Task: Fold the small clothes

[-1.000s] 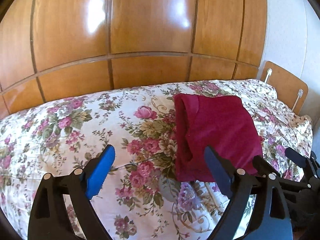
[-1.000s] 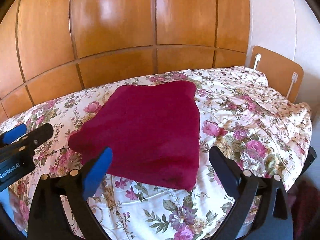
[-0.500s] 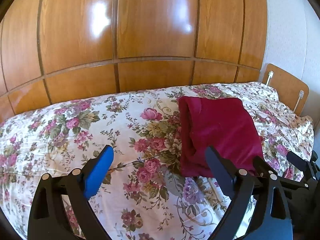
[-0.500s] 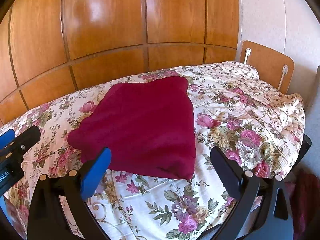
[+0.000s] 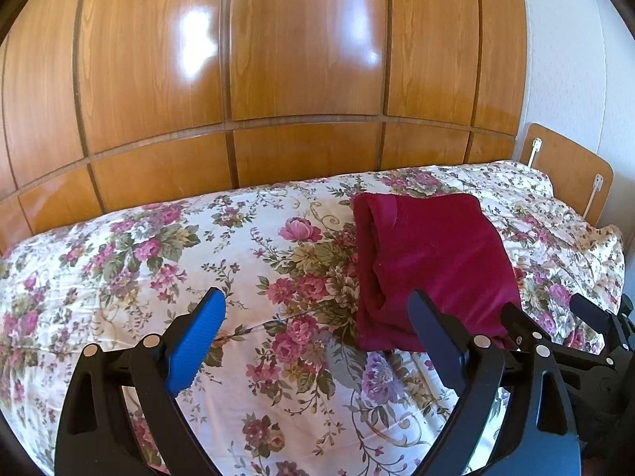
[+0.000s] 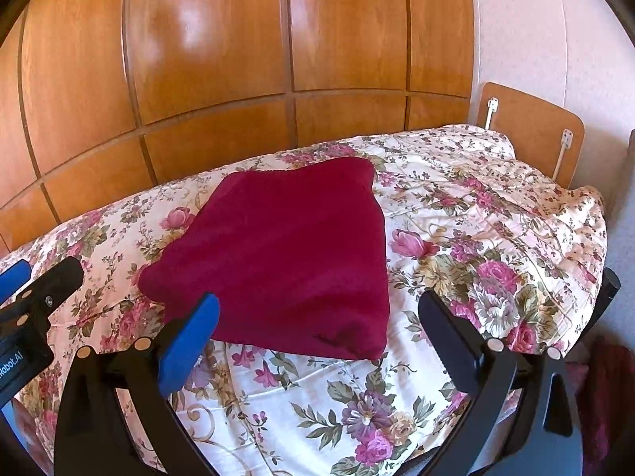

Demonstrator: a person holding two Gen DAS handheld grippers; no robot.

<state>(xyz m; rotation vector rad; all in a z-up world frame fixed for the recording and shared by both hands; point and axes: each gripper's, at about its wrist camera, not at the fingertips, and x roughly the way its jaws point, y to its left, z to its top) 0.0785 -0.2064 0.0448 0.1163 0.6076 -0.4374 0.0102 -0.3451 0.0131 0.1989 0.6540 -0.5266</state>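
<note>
Garment: the dark red garment [image 6: 278, 261] lies folded into a compact block on the flowered bedspread [image 5: 166, 261], toward the headboard end of the bed.
Left tool: the left tool [image 5: 317, 329] hangs over the bedspread beside the garment, on the side away from the headboard, jaws spread wide and holding nothing.
Right tool: the right tool [image 6: 321, 329] sits just short of the garment's near edge, jaws wide apart, also empty.
Stage: the fold looks finished or nearly so; this is a judgement from the tidy shape.
Doing it well: any last tidy should likely press the loose layered edge facing the left tool flat, with no tugging that would open the layers.
Near edge: the corner nearest the right tool bulges a little; a light pat would likely settle it.
Surroundings: wooden wall panels [image 5: 301, 79] run behind the garment; the small wooden headboard [image 6: 532, 131] stands beyond it.
Obstacles: nothing lies between either tool and the garment; the soft quilted bedspread may give under pressure.
</note>
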